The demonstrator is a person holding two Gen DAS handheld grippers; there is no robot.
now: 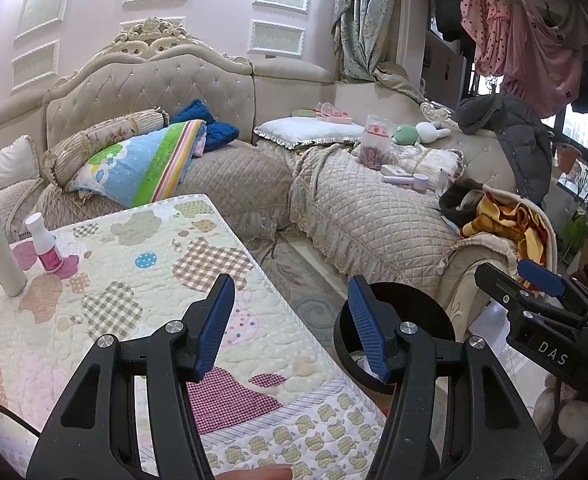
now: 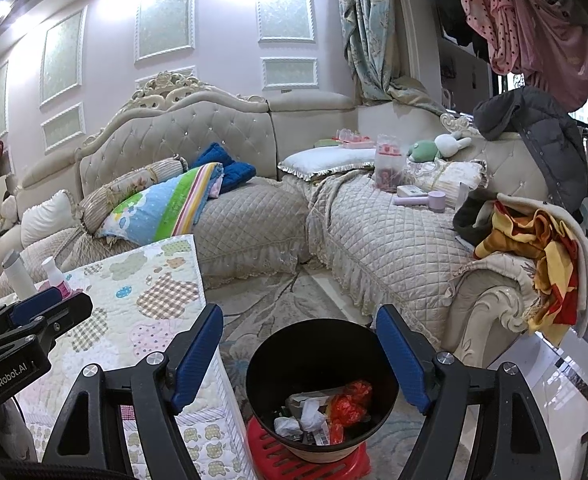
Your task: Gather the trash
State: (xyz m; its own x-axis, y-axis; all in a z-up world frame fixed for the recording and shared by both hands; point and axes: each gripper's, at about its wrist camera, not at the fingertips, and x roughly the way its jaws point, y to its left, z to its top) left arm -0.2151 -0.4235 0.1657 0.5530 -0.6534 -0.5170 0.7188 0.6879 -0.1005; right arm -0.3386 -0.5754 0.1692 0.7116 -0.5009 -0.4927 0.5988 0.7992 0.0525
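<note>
- From the left wrist view, the black trash bin [image 1: 394, 320] is mostly hidden behind the left gripper [image 1: 290, 324], just off the quilt-covered table's [image 1: 134, 280] right edge.
- Left gripper's jaws stand apart, empty, above that edge.
- Right gripper [image 2: 300, 364] is spread wide, nothing gripped, directly over the bin's open mouth.
- Inside: crumpled white paper [image 2: 308, 416] and red wrappers [image 2: 348, 402]; smaller bits are hard to make out.
- The bin sits on a red stool [image 2: 294, 456], partly cut off.
</note>
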